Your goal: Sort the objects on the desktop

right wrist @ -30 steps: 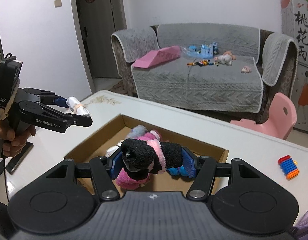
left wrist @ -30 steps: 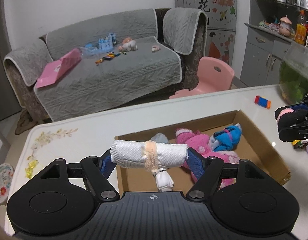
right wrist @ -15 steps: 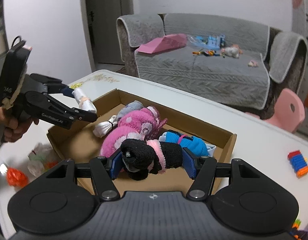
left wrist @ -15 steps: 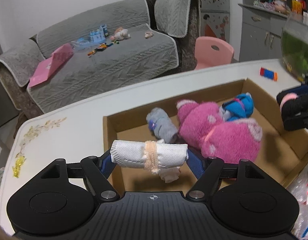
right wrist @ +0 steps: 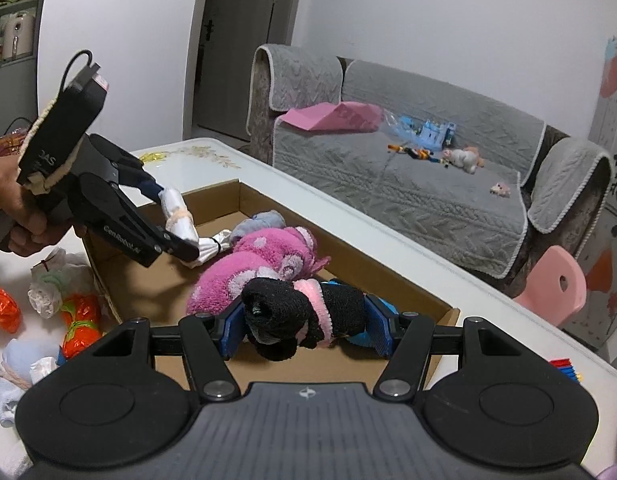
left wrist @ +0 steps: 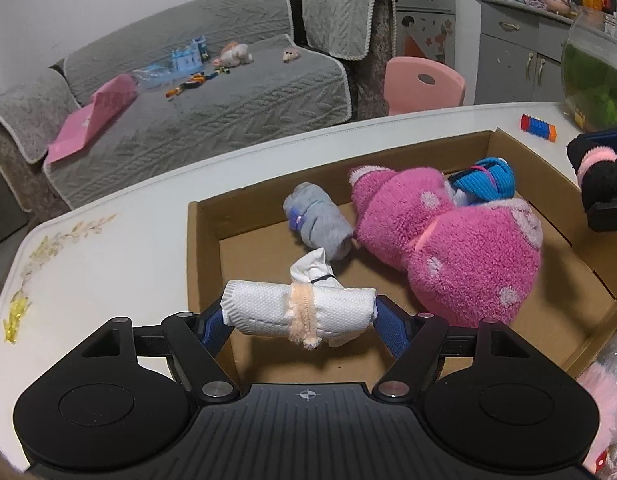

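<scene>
White sock roll (left wrist: 298,312) spans left gripper (left wrist: 299,316) (clamped endwise).

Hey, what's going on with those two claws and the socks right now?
Left claw shut on white roll, over box. Right claw shut on black roll, over box too. Pink bundle lies beneath.

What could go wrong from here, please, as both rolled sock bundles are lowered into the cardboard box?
1. The left gripper holds the white sock roll right above the box's near wall; released here, it might catch on the wall instead of dropping inside.
2. The pink fuzzy bundle fills the box's middle, so the black sock roll in the right gripper may land on it and roll away.
</scene>
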`<state>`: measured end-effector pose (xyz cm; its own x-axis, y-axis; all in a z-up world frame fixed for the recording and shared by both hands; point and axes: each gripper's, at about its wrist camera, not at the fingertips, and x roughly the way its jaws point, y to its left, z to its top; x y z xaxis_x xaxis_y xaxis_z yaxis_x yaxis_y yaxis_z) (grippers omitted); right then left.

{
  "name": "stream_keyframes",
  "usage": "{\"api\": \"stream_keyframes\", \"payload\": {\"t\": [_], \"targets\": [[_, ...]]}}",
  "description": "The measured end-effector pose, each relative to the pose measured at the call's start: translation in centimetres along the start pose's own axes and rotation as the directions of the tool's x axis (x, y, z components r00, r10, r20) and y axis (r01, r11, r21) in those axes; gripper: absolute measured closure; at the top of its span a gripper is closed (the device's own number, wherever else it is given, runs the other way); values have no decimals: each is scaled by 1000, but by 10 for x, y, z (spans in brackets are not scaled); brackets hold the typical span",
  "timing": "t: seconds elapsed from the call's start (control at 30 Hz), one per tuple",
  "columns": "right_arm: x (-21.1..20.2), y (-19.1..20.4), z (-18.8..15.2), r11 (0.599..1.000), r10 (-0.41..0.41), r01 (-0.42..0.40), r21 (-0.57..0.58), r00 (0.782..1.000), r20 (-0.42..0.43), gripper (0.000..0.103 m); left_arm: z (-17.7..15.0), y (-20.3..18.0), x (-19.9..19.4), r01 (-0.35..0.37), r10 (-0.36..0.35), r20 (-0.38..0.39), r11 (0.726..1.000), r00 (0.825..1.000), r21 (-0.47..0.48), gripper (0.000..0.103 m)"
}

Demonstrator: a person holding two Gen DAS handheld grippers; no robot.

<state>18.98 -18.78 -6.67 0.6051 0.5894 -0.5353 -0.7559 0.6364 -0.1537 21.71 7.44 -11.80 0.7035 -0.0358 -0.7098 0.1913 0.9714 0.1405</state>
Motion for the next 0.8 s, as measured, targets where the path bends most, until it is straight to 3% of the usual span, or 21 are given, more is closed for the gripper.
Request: {"api": "stream_keyframes", "payload": {"t": [0.33,0.53,0.8], "targets": [[-9,4,5,997,75,-75,5,995,62,46,-2,-6,8,4,-4,-4,1000,1000,20,25],[-10,26,18,991,127,-123,-51,989,81,46,-1,-12,5,15,-15,5,999,1000,31,25],[-1,18,17,990,143,-144,2,987,72,46,-3,-20,-4,7,-11,39,995,999,95,25]]}}
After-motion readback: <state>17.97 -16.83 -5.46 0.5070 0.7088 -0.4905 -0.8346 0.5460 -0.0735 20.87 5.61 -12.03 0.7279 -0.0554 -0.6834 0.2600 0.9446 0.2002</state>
